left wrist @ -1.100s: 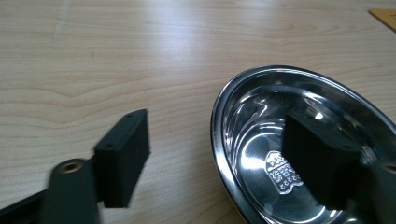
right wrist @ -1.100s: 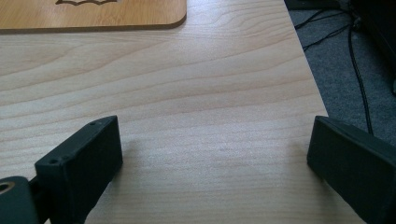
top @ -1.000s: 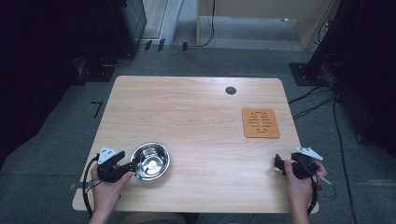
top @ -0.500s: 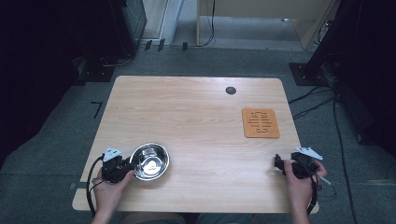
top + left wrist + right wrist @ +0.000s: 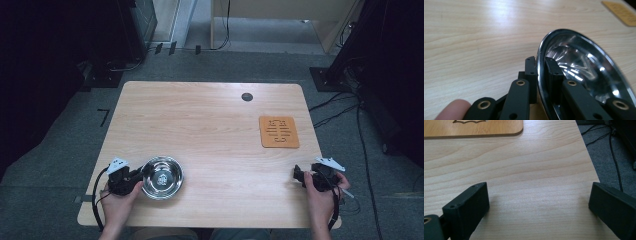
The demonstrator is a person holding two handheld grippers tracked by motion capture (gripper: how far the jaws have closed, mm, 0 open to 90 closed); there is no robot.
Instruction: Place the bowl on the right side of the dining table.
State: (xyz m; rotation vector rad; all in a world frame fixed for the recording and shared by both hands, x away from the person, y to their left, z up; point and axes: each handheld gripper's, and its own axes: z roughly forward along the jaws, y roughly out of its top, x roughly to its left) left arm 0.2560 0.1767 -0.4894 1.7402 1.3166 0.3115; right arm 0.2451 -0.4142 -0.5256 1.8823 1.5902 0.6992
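Where the camera looks down from above, a light wooden desk (image 5: 210, 130) stands on grey carpet, and a person's two hands come in from its near edge. The left claw (image 5: 141, 174) lies near the front left corner, held in the left hand (image 5: 119, 197), and it meets the left rim of a shiny steel bowl (image 5: 162, 177) that sits upright on the desk. The right claw (image 5: 297, 175) rests near the front right corner in the right hand (image 5: 320, 192), well apart from the bowl. An orange mat (image 5: 279, 132) with cut-out slots lies flat toward the right side, farther back than the right claw, and a small dark round hole (image 5: 247, 97) sits near the far edge. In the left gripper view, the left claw (image 5: 541, 65) is closed on the bowl's rim (image 5: 539, 57), one black jaw outside the wall and one inside; a fingertip (image 5: 453, 109) shows at the lower left, and a corner of the orange mat (image 5: 622, 12) appears far off at the upper right. In the right gripper view, the right claw (image 5: 539, 200) is spread wide with bare desk (image 5: 529, 170) between its jaws, gripping nothing; the edge of the orange mat (image 5: 474, 128) lies ahead at the top left, and grey carpet (image 5: 611, 152) with cables shows past the desk's right edge.
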